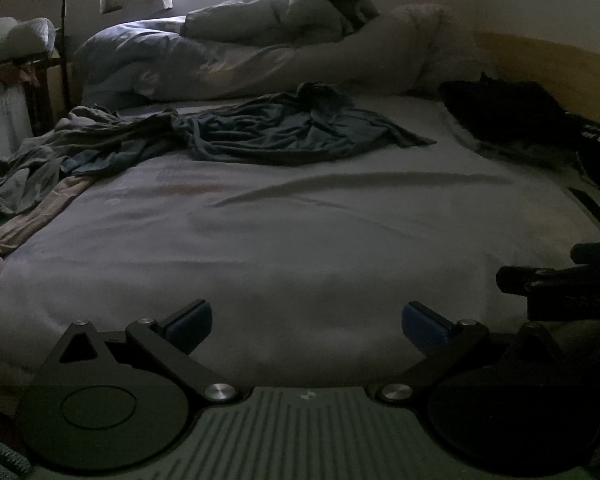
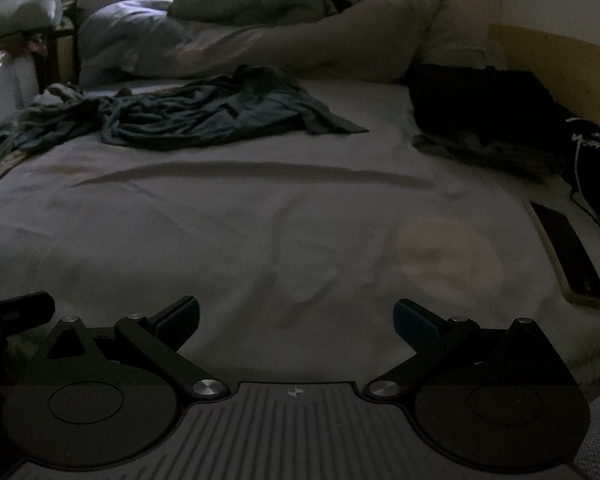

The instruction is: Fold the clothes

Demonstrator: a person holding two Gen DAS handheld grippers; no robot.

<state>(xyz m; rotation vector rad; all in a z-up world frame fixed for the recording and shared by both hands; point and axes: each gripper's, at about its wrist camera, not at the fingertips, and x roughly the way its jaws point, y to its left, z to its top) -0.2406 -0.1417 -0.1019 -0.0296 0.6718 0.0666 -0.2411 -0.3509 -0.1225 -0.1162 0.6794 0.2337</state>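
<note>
Both grippers are just hanging low over the near end of the bed, jaws spread wide with nothing between them: left gripper [image 1: 307, 320] and right gripper [image 2: 296, 316] each only have bare white sheet [image 1: 300, 248] between the blue pads. Further up the mattress is the crumpled teal shirt [image 1: 284, 132], lying crosswise with its long axis running left to right and one pointed corner sticking out toward the right. A messier grey clothes heap [image 1: 40, 156] trails off its left end. On the right there's a black garment [image 2: 484, 100] by the wooden headboard, and a phone [image 2: 568, 252] lying flat on the sheet.
</note>
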